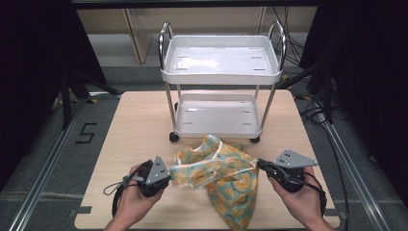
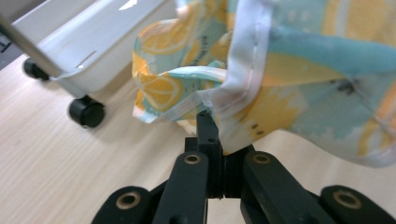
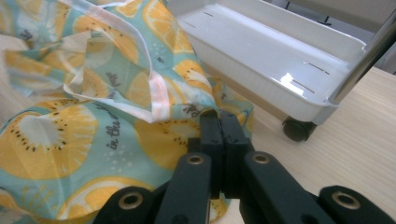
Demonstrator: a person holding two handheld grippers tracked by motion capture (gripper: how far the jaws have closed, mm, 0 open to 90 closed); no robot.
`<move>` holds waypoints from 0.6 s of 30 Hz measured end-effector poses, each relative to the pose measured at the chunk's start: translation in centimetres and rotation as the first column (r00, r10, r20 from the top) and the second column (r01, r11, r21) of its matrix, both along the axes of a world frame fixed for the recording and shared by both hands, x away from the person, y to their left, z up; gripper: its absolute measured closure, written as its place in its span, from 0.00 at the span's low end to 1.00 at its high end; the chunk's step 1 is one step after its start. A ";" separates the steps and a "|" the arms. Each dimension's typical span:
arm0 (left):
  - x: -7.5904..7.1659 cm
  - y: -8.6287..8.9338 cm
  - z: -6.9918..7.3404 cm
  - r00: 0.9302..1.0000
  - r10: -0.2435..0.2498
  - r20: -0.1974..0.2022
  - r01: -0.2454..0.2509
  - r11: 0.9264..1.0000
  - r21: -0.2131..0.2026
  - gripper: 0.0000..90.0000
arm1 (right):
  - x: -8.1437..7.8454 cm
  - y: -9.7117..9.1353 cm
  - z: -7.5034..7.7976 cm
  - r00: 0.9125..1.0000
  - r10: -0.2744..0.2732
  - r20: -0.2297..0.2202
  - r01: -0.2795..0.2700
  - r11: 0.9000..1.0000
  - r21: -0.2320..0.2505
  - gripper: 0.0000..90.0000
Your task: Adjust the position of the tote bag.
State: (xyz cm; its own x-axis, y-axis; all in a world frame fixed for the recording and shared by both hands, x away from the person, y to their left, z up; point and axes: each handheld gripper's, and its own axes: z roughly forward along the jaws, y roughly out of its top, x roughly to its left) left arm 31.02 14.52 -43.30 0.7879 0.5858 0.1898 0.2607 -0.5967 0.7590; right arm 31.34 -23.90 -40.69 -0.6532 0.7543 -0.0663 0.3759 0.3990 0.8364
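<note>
Between the two grippers, above the front of the wooden bench [image 1: 130,125], hangs a lemon-print cloth [image 1: 226,178], turquoise with yellow fruit slices and white edging. The left gripper [image 1: 169,174] has its fingers pressed together, pinching a white hem of the cloth; the right gripper [image 1: 260,164] pinches the opposite edge in the same way. Folds hide the real shape of the cloth, and its lower corner almost reaches the picture's bottom edge, so I cannot tell whether it touches the bench. Behind it stands a white two-shelf trolley [image 1: 221,72] on black wheels. Grey floor, metal rails, cables and dark curtains surround the bench.
</note>
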 end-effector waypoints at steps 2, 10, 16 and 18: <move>-0.8 -0.4 -0.2 1.000 -0.020 -0.008 0.020 1.000 -0.008 0.99 | 0.1 0.0 -0.2 1.000 -0.028 -0.002 0.028 1.000 0.000 1.00; -2.3 -2.2 -0.5 0.991 -0.117 -0.061 0.116 0.993 -0.017 0.99 | 1.6 -0.5 0.0 0.999 -0.046 0.006 0.046 0.999 -0.022 1.00; -3.5 -4.1 -0.4 0.979 -0.186 -0.082 0.186 0.982 -0.010 0.99 | 2.9 -0.9 0.6 0.997 -0.058 0.042 0.060 0.998 -0.037 1.00; -3.6 -4.6 -0.5 0.976 -0.201 -0.083 0.201 0.979 -0.019 0.99 | 3.3 -0.9 0.7 0.996 -0.059 0.063 0.062 0.997 -0.039 1.00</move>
State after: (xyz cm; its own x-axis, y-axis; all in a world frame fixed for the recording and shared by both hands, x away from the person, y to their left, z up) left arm 27.39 9.88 -43.76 0.9027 0.4154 0.1124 0.1997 -0.6356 0.7457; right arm 34.60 -24.80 -39.99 -0.6001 0.7881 -0.1370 0.3481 0.4115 0.8423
